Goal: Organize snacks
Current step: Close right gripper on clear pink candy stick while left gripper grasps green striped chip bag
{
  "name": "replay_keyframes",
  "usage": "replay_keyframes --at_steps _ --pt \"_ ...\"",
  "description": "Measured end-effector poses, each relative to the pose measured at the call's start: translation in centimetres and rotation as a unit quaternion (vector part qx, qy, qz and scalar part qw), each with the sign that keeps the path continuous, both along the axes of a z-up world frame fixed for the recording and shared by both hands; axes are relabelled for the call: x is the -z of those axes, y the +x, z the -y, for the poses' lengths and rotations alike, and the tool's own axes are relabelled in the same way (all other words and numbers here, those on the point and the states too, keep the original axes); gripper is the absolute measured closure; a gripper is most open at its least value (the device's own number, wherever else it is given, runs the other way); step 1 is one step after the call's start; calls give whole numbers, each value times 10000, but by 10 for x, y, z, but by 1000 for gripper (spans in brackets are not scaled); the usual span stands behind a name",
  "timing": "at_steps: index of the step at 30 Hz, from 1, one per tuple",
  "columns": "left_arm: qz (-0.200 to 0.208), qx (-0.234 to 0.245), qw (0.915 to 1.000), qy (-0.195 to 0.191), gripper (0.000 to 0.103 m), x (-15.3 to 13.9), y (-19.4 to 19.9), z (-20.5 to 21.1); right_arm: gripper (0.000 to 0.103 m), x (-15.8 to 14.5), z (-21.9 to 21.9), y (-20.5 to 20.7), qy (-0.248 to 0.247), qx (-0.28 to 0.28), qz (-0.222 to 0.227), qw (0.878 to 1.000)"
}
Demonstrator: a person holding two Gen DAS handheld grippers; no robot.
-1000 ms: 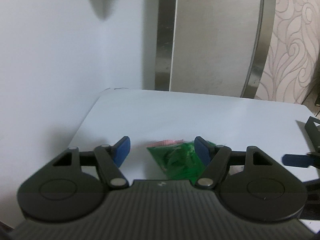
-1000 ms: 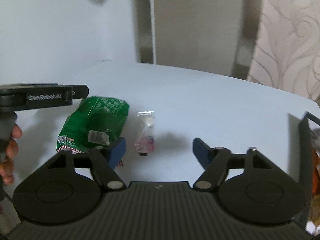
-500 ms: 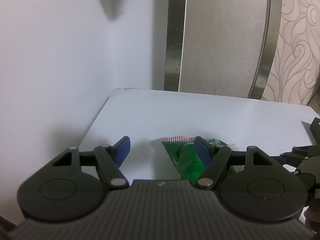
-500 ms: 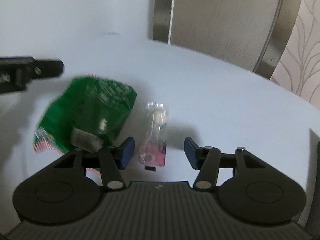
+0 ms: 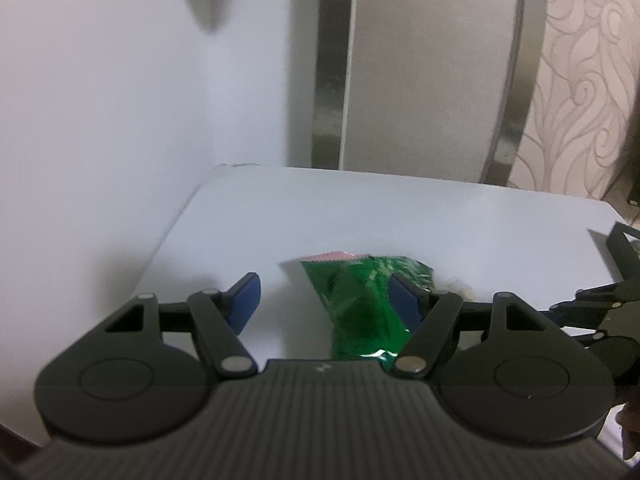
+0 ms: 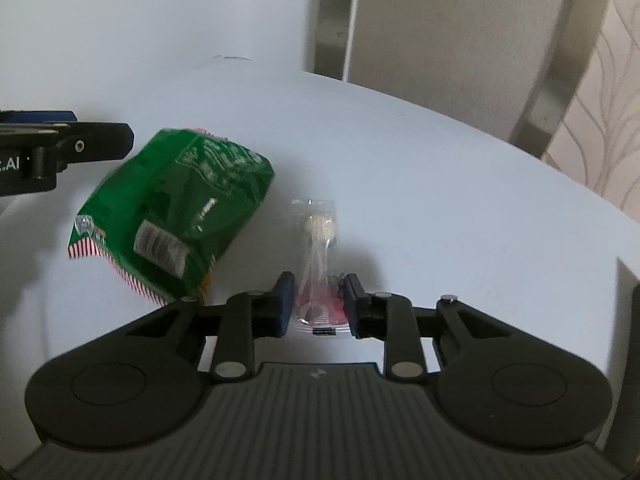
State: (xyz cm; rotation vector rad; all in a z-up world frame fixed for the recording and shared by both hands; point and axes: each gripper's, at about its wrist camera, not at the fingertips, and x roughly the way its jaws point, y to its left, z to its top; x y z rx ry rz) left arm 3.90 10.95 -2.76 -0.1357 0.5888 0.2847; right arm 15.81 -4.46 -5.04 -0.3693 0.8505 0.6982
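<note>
A green snack bag (image 6: 176, 208) with a red-striped edge lies on the white table (image 6: 440, 184). It also shows in the left wrist view (image 5: 360, 300), partly behind my right finger there. My left gripper (image 5: 324, 300) is open, with the bag near its right pad; its side shows in the right wrist view (image 6: 60, 148). A small clear packet with a pink end (image 6: 320, 264) lies right of the bag. My right gripper (image 6: 318, 304) has narrowed around the packet's pink end, its pads at or very near the wrapper's sides.
A dark basket edge (image 6: 628, 320) stands at the table's right side, also in the left wrist view (image 5: 624, 248). A grey chair back (image 5: 432, 64) stands behind the table. A white wall (image 5: 100, 120) runs along the left.
My right gripper has moved forward over the clear packet and narrowed around its pink end. My left gripper has shifted left, so the green bag sits further right between its fingers.
</note>
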Motion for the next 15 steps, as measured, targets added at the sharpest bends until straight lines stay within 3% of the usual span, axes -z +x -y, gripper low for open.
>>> replay_keyframes --at_steps 2,5,15 --pt "-46 73 10000 -7 30 3 4 4 72 0 12 -4 13 91 -25 10000" --pt "-150 128 9997 -129 21 9 11 7 72 0 31 -10 91 253 -102 9996" --pt "-392 498 9979 -166 20 27 40 18 72 2 69 -38 116 541 -75 9984"
